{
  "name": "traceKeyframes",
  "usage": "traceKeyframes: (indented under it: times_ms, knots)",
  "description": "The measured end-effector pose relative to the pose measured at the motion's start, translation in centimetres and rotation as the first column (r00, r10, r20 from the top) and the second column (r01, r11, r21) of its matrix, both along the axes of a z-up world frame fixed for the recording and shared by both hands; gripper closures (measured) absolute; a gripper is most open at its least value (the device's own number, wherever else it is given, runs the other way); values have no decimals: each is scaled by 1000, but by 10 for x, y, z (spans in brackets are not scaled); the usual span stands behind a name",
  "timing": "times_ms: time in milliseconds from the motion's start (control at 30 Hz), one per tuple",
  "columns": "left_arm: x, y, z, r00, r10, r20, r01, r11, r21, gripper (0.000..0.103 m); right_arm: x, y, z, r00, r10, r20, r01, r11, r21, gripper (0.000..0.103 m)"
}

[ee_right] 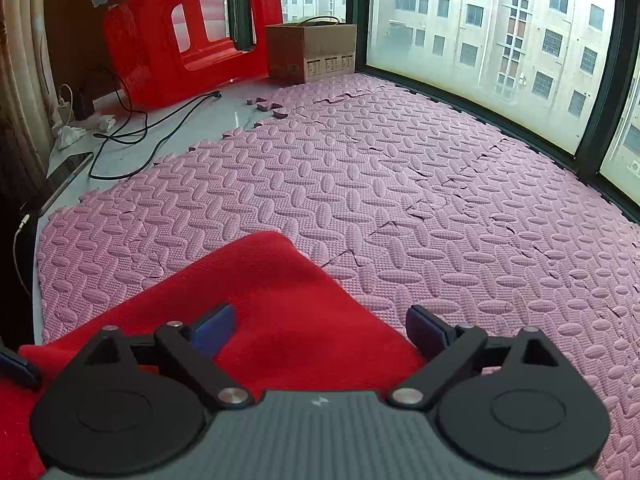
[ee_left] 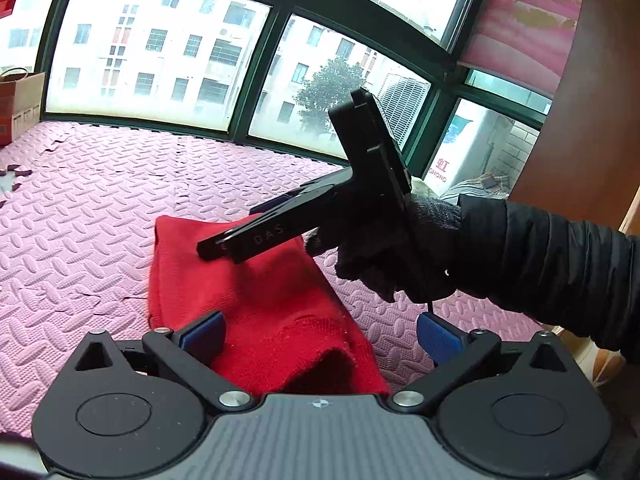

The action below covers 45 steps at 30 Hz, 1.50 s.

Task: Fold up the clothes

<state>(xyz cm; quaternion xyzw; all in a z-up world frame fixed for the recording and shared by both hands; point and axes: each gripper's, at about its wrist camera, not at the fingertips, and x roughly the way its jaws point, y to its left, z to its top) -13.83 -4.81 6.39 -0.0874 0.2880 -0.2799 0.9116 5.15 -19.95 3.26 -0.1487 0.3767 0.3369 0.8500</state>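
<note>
Right now a folded red garment (ee_left: 256, 300) lies on the pink foam mat (ee_left: 88, 208), and everything else sits around it. From the left wrist view, the left gripper (ee_left: 320, 338) hovers over the near end of the garment with its blue pads spread wide and nothing between them; one pad is above the cloth, the other above the mat just beside the garment's edge. Farther along the same garment, the right gripper (ee_left: 218, 250) slants down over it, held by a gloved hand (ee_left: 384, 252) in a dark sleeve (ee_left: 552, 264); its fingertips look close together from this side.

From the right wrist view, that right gripper (ee_right: 324, 330) shows its two pads well apart and gripping nothing, with the garment (ee_right: 272, 300) directly beneath and its rounded corner pointing away across the mat (ee_right: 400, 168). Beyond the garment, well apart from it, stand a cardboard box (ee_right: 312, 54) and a red plastic stool (ee_right: 180, 32), near the window (ee_right: 480, 24).
</note>
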Motion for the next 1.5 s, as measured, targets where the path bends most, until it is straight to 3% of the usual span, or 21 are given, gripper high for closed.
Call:
traceKeyframes:
  times_ms: [167, 367, 533, 733, 867, 1033, 1200, 1367, 1500]
  knots:
    - [-16, 2, 6, 999, 9, 54, -12, 999, 52, 0, -5, -10, 4, 1000, -16, 26, 16, 999, 30, 4]
    - [-18, 9, -2, 996, 80, 44, -83, 994, 75, 0, -36, -29, 10, 993, -32, 110, 26, 998, 56, 4]
    - [-16, 11, -16, 998, 64, 6, -64, 986, 155, 0, -55, -34, 16, 986, -11, 165, 3, 999, 47, 0]
    - [-19, 3, -34, 999, 54, 0, -52, 959, 279, 0, -21, -31, 19, 989, -74, 125, 64, 994, 83, 0]
    - [-15, -4, -40, 996, 79, 31, -85, 936, 341, 0, 1, -23, 11, 992, -95, 88, 94, 996, 8, 0]
    - [-5, 7, -41, 992, 122, 24, -123, 931, 343, 0, 9, -28, 6, 997, -83, 0, 83, 995, -63, 0]
    - [1, 16, -39, 986, 158, 53, -166, 913, 373, 0, 6, -45, 8, 993, -113, -26, 110, 990, -89, 0]
    - [20, 35, -35, 965, 250, 83, -263, 885, 385, 0, -7, -77, 10, 981, -180, -68, 175, 982, -70, 0]
    - [42, 45, -34, 958, 275, 85, -286, 878, 383, 0, -33, -98, 9, 964, -250, -92, 248, 968, -36, 0]
